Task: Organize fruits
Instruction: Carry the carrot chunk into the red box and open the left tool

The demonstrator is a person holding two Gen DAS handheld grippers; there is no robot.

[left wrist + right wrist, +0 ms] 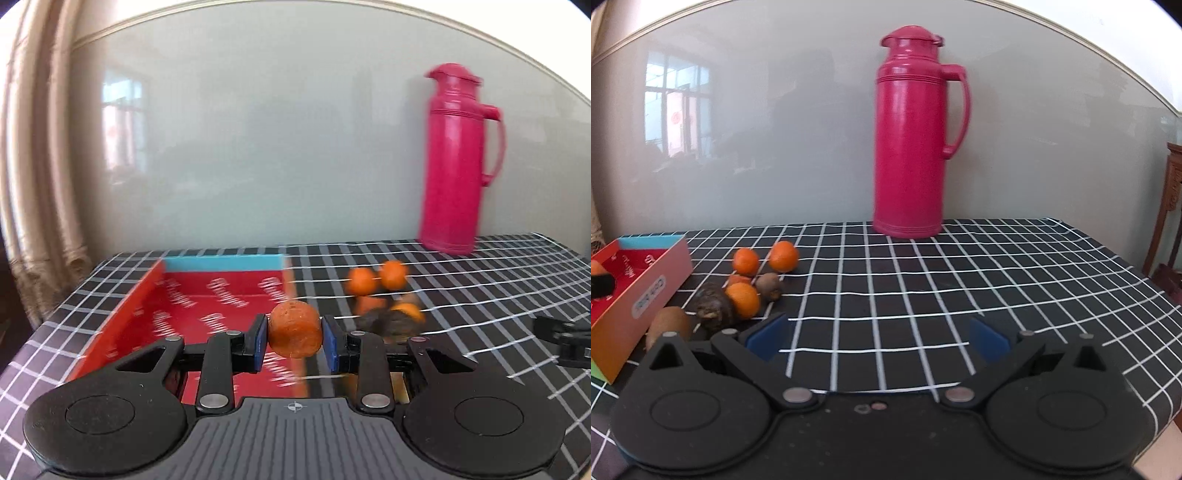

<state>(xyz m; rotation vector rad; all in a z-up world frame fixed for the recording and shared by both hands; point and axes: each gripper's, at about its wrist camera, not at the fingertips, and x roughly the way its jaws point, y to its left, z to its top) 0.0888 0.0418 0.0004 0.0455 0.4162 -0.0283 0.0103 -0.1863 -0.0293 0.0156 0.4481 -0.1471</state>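
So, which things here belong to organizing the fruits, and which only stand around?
For the job: round orange fruit in left gripper; red cardboard box; loose oranges; brown kiwis; open right gripper.
Standing around: pink plastic thermos; checked black tablecloth.

Pink flask (908, 140), black-white checked tablecloth (960, 280)

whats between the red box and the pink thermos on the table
A loose pile of fruit: oranges and brownish ones, clearest in the right wrist view, lying close beside the red box. From there to the pink thermos the checked cloth is bare.
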